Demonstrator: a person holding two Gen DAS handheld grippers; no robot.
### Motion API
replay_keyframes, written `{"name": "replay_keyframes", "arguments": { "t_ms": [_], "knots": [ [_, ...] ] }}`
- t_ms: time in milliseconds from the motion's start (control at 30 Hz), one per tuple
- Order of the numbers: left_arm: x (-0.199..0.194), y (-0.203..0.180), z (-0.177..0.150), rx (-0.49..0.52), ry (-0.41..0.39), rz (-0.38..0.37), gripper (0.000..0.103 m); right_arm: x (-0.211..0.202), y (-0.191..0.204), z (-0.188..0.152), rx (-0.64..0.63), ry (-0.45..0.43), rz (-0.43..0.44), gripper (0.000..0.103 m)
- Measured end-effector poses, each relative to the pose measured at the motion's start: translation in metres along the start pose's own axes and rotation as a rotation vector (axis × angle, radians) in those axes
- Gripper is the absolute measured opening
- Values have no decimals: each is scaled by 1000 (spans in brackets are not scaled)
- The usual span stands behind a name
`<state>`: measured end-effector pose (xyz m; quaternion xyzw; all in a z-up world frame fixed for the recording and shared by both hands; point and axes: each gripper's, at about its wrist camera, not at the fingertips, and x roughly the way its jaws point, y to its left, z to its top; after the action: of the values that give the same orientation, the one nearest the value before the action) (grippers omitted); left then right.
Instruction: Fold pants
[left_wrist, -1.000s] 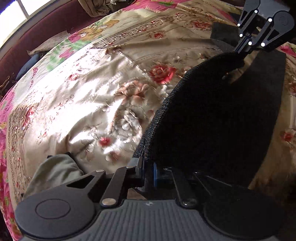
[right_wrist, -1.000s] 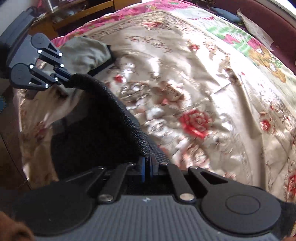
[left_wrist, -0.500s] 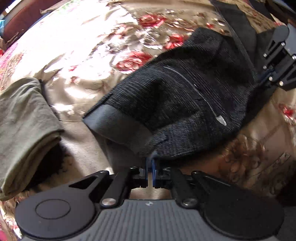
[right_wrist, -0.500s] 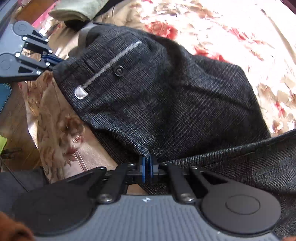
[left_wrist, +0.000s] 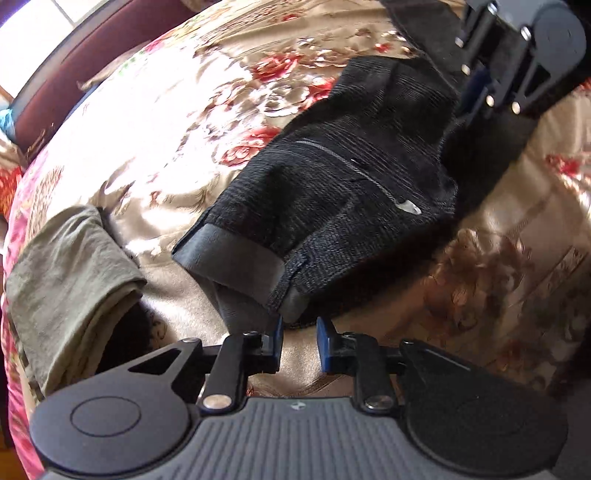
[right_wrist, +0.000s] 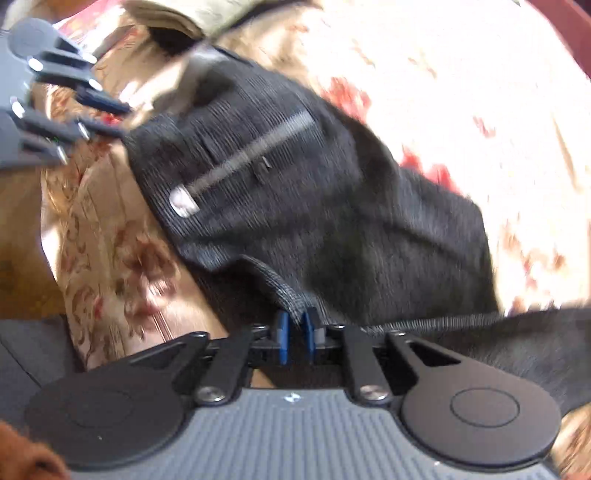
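Observation:
The dark grey pants (left_wrist: 332, 192) lie folded on the floral bedspread (left_wrist: 166, 110), zip pocket facing up. My left gripper (left_wrist: 299, 328) is opening; the turned-out waistband corner rests just beyond its blue pads, which do not press on it. My right gripper (right_wrist: 295, 328) is opening too, with a ridge of the pants (right_wrist: 314, 206) still between its parted tips. In the left wrist view, the right gripper (left_wrist: 480, 85) is at the pants' far end. The right wrist view is blurred and shows the left gripper (right_wrist: 103, 114) at the top left.
A folded olive-green garment (left_wrist: 70, 266) lies on the bed left of the pants and shows as the olive-green garment (right_wrist: 177, 11) at the top of the right wrist view. A dark red bed frame (left_wrist: 74, 62) runs along the far side. The bed's edge and brown floor (right_wrist: 18, 240) are at left.
Both grippers came down from holding the pants up by the waistband and laid them folded on the bed. Both pairs of jaws, shut before, now stand apart.

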<state>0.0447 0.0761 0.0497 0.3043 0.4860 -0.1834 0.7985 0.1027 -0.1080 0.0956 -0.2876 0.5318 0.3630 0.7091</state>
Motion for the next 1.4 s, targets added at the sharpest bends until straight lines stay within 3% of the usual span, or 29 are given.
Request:
{"name": "replay_keyframes", "arguments": {
  "t_ms": [67, 133, 300, 333, 367, 400, 433, 500, 633, 733, 900, 967, 1100, 1233, 1300, 1400],
  "knots": [
    [7, -9, 0, 59, -28, 65, 46, -8, 10, 6, -43, -29, 15, 31],
    [15, -13, 4, 93, -45, 125, 48, -11, 17, 10, -65, -45, 47, 37],
    [30, -17, 6, 162, -72, 180, 49, 12, 49, 21, -107, -128, 76, 42],
    [28, -14, 7, 148, -77, 174, 44, 20, 54, 26, -109, -150, 68, 41],
    [26, -9, 8, 132, -77, 175, 34, 30, 59, 32, -110, -162, 59, 39],
    [25, -5, 9, 123, -72, 196, 33, 37, 63, 36, -100, -167, 62, 27],
    [22, 0, 9, 124, -81, 222, 33, 39, 64, 41, -72, -170, 90, 4],
    [14, 11, 12, 131, -108, 263, 33, 27, 62, 50, -1, -220, 133, 0],
    [-10, 26, 18, 135, -166, 314, 33, -6, 67, 61, -6, -317, 140, 0],
    [-10, 19, 9, 144, -141, 288, 33, 4, 72, 63, 8, -284, 173, 1],
    [43, -12, -25, 284, 1, 254, 34, 38, 78, 46, 68, -112, 204, 7],
    [41, -13, -26, 289, -10, 271, 37, 30, 70, 35, 98, -110, 191, 8],
    [15, 8, -23, 138, -2, 267, 37, 14, 49, 18, 181, -135, 109, 8],
    [-17, 17, -13, 96, -119, 329, 37, 30, 29, 11, 332, -129, 17, 9],
    [-17, 15, 3, 81, -161, 284, 37, 41, 23, 10, 358, -84, -49, 9],
    [18, 5, 12, 62, -76, 127, 38, 48, 7, -5, 439, 14, -71, 9]
  ]
}}
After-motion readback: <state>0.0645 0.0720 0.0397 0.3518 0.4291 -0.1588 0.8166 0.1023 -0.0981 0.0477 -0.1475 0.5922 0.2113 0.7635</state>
